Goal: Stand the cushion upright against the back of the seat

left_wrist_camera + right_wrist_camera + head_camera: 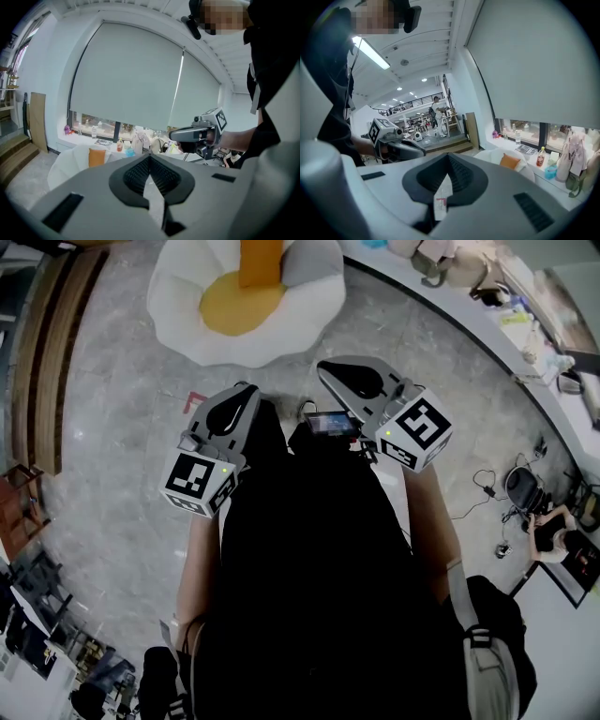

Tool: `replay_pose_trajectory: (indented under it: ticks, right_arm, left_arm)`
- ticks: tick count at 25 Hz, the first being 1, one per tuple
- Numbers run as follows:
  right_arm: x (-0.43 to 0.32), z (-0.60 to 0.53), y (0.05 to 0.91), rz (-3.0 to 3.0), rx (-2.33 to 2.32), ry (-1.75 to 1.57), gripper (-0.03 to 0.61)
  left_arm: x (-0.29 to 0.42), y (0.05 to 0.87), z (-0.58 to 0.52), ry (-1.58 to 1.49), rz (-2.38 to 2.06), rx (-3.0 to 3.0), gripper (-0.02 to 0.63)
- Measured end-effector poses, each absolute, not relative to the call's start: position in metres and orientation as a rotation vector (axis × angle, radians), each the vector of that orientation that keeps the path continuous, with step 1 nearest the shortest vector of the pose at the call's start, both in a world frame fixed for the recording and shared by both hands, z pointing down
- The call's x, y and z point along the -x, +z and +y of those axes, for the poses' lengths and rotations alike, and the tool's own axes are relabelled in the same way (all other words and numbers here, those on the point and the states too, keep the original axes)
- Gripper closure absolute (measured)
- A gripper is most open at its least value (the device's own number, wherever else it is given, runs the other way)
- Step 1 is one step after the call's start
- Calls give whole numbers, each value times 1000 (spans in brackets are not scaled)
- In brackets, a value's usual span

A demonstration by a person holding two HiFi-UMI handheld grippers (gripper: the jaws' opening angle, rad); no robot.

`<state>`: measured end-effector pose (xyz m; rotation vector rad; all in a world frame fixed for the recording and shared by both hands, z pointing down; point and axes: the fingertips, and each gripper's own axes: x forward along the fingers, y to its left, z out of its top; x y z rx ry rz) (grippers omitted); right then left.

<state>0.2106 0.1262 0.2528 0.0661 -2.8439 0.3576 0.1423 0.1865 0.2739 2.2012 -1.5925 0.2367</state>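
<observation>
- The left gripper [246, 390] has its jaws pressed together, with nothing in them. The right gripper [328, 369] is the same: closed tight and empty.
- Both are held out in front of the person, side by side, well apart from the white seat [183, 296] on the floor ahead.
- The orange cushion [260, 261] is in that seat, behind the round yellow pad [234, 306].
- In the left gripper view the cushion [97, 157] looks taller than it is wide, so its long side goes up and down. Its flat face looks out at the room.
- It looks like it is already standing up. I cannot tell if it touches the back of the seat.
- To do this step well, I think the person should go closer first and open the jaws before reaching in.
- Then hold the cushion near its top, one gripper on each side, and push it gently back so it leans flat and does not tip.
</observation>
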Motion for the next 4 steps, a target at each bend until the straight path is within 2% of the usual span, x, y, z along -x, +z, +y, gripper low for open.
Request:
replay_pose_trajectory:
  ticks: [4]
  right_arm:
    - [-215,131,255,-2840,-73,368,563]
  left_arm:
    - [-143,280,195,242,-1589,-2184,600]
